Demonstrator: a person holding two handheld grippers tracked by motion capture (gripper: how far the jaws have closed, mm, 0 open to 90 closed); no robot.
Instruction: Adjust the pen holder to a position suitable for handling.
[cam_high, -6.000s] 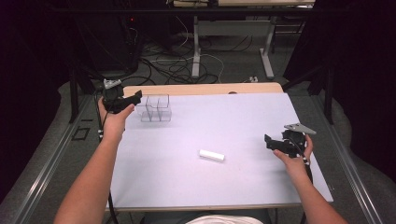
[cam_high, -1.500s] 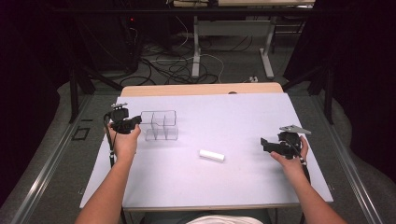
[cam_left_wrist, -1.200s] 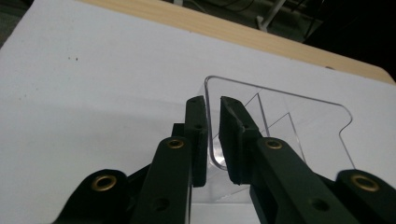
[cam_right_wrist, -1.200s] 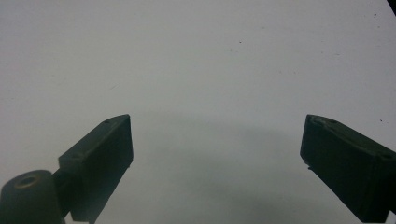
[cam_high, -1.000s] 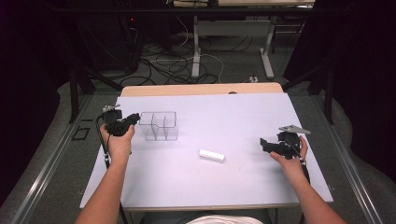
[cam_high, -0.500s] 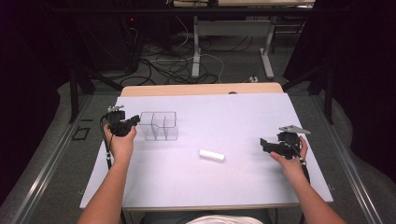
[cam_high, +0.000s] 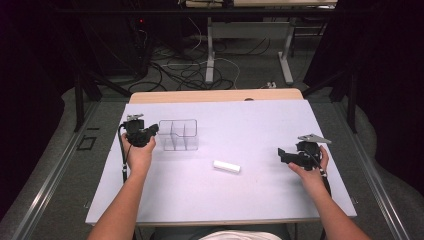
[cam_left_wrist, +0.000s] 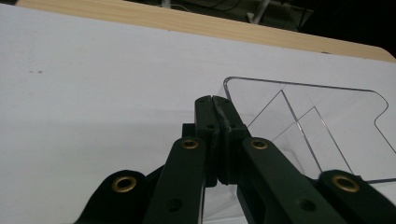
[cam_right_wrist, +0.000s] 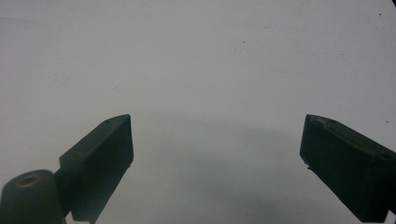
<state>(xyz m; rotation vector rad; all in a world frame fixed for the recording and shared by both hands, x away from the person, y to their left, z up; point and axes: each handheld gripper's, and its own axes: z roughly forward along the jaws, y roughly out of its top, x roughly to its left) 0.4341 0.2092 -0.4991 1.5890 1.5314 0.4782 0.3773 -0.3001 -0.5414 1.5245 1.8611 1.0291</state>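
White sheeting covers the counter (cam_high: 260, 195), with a strip of bare wood along its far edge and dark floor with cables beyond. On it lie two things: one clear tray (cam_high: 178, 134) with three compartments, and one white stick (cam_high: 226, 166). The tray sits left of centre, its long axis running left to right across the counter. The stick lies near the middle, well apart from the tray, long axis left to right, right end tilted slightly nearer the person. Two claws are in use. The left claw (cam_left_wrist: 215, 109) is pressed together just at the tray's left rim, nothing between its jaws. The right claw (cam_right_wrist: 215, 144) stands wide apart over bare sheet, well right of the stick.
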